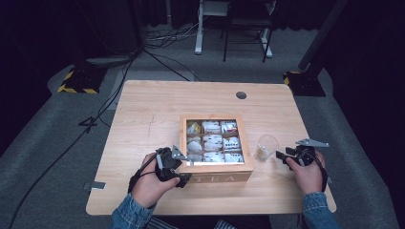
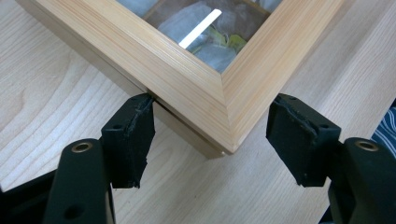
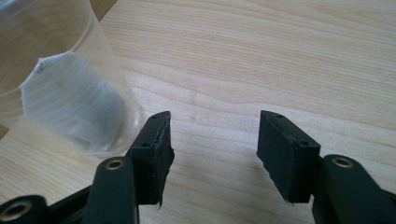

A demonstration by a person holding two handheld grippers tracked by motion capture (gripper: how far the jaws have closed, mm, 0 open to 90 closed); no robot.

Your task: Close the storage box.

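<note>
A wooden tea box (image 1: 216, 177) marked TEA stands at the table's front middle, and several compartments of tea bags show through its framed lid (image 2: 187, 79). My left gripper (image 1: 182, 167) is at the box's front left corner. In the left gripper view its jaws (image 2: 212, 100) straddle that corner, the left pad (image 2: 133, 135) at the seam under the lid, the right pad (image 2: 299, 135) just off the wood. A clear plastic cup (image 1: 265, 147) with a tea bag (image 3: 70, 107) in it stands right of the box. My right gripper (image 1: 282, 155) is open beside the cup (image 3: 56, 70), bare table between its jaws (image 3: 212, 116).
The wooden table (image 1: 153, 119) has a round cable hole (image 1: 241, 95) at the back right. Beyond it lie floor cables, yellow-black stand feet (image 1: 76, 81) and a white desk frame (image 1: 198, 28). The person's denim sleeves come in at the bottom.
</note>
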